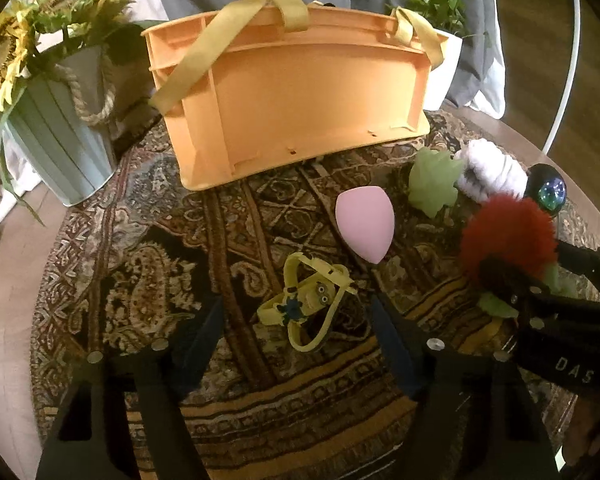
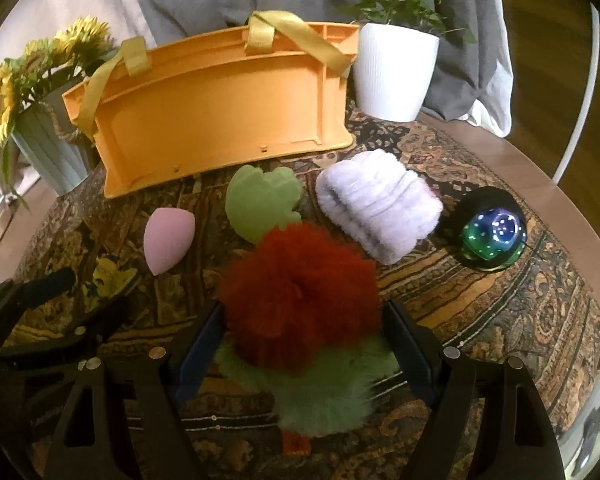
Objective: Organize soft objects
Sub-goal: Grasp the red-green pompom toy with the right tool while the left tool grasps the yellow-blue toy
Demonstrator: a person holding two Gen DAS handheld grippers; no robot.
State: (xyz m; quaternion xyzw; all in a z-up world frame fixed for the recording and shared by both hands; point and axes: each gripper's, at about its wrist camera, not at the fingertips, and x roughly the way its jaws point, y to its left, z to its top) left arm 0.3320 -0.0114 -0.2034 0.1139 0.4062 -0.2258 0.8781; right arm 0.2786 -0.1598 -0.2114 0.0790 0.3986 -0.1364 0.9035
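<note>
An orange plastic basket (image 1: 300,108) with yellow straps stands at the back of the patterned cloth; it also shows in the right wrist view (image 2: 220,108). My left gripper (image 1: 296,320) is open, its fingers on either side of a yellow minion toy (image 1: 308,304). My right gripper (image 2: 304,340) is open around a red and green fluffy toy (image 2: 300,280), not closed on it; the toy also shows in the left wrist view (image 1: 508,236). A pink sponge egg (image 1: 364,224), a green sponge (image 1: 434,182) and a white fuzzy roll (image 1: 492,172) lie nearby.
A sunflower bucket (image 1: 56,140) stands at the back left. A white plant pot (image 2: 396,72) stands at the back right. A shiny dark ball (image 2: 492,232) lies on the right of the cloth (image 2: 500,320). Grey fabric hangs behind.
</note>
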